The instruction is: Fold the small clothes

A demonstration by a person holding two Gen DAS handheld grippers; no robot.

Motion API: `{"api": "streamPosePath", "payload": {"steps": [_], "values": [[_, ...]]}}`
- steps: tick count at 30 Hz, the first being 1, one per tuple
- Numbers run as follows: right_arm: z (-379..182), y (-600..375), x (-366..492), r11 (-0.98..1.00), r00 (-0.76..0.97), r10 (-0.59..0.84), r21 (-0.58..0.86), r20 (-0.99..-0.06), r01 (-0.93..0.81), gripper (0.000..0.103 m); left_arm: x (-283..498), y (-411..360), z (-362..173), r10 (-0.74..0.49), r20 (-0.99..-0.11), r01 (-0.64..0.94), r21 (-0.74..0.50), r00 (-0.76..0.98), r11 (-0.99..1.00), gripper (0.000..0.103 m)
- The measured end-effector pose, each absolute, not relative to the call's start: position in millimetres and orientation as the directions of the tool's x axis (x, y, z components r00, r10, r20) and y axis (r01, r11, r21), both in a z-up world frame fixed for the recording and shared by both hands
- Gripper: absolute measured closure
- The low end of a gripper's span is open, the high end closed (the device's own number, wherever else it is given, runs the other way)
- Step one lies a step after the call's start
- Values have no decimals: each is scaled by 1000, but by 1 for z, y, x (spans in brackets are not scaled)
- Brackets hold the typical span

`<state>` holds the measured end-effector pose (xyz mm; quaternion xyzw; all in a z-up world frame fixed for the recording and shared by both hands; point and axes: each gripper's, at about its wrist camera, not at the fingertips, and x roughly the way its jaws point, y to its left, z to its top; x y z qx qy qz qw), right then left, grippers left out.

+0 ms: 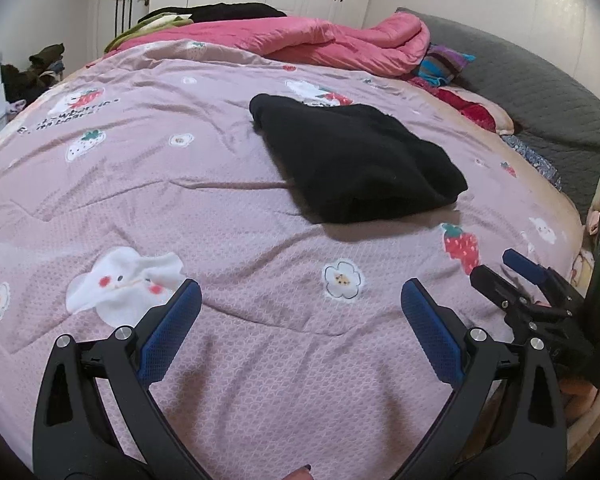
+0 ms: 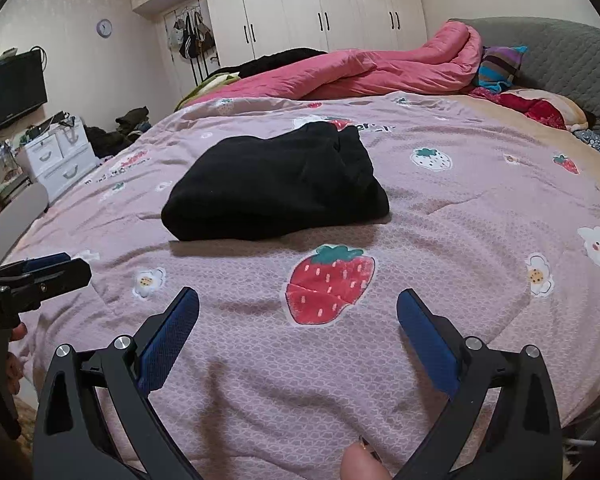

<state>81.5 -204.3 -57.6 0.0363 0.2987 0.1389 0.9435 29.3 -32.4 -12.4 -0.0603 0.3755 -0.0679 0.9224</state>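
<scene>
Black garment (image 2: 274,184) lying mid-bed on pink strawberry quilt (image 2: 440,216), already bundled in a thick fold, well apart from both tools. Left gripper (image 1: 300,312) spread wide, nothing between pads, hovering over bare quilt near the bed's edge; right gripper (image 2: 298,320) likewise wide & empty, pointed at the bundle. Looks soft, floppy, light-ish, prob. knit or fleece: no stiffness, will sag & slide on smooth quilt. Best pinched at near folded edge, both corners, grabbing all layers at once.
</scene>
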Motion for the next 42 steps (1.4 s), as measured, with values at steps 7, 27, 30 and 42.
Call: {"api": "streamPosePath", "payload": {"steps": [7, 27, 30, 42], "values": [[-60, -208, 84, 960, 781, 282, 161, -558, -231, 4, 31, -32, -13, -153, -696, 68, -149, 702, 987, 9], [-60, -210, 83, 962, 781, 275, 156, -560, -226, 4, 31, -31, -9, -114, -689, 40, -123, 715, 992, 9], [-59, -210, 82, 962, 783, 273, 153, -558, -226, 4, 31, -29, -9, -117, -690, 36, -131, 714, 991, 9], [-58, -209, 81, 962, 786, 273, 152, -555, -227, 4, 31, -29, -10, -115, -694, 30, -133, 711, 991, 9]]}}
